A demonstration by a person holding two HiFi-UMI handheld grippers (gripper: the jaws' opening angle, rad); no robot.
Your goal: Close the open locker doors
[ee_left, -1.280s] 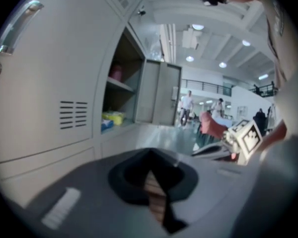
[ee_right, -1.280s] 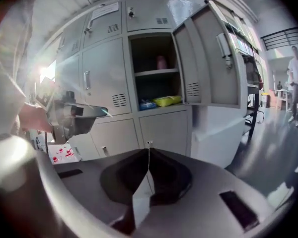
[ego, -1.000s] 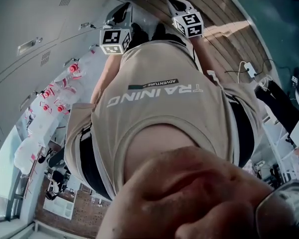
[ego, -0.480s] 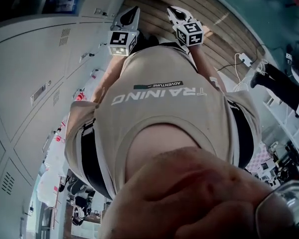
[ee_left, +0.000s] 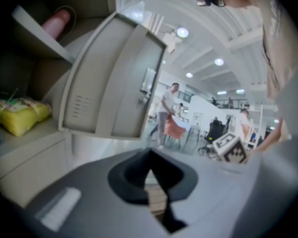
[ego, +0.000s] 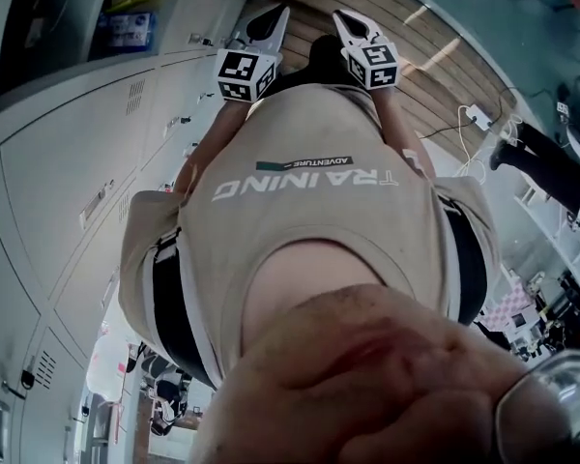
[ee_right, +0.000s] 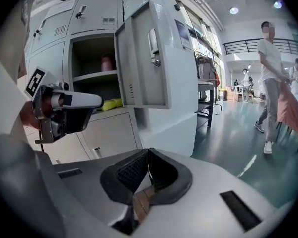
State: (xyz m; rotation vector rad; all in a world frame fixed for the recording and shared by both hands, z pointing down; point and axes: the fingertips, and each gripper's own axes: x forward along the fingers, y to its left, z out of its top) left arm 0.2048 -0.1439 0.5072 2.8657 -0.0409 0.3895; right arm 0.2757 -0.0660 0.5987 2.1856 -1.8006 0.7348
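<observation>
We wear a beige short-sleeved T-shirt (ego: 309, 230) with white lettering across the chest and black bands (ego: 166, 303) down both sides. Our left gripper (ego: 268, 22) and right gripper (ego: 351, 25) have pale grey shells, black-lined jaws and marker cubes (ego: 244, 73) in black and white squares.

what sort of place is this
Probably a locker area at the edge of a big open workshop or lab hall: a bank of grey metal lockers, one open door, and a glossy green floor with people beyond.
</observation>
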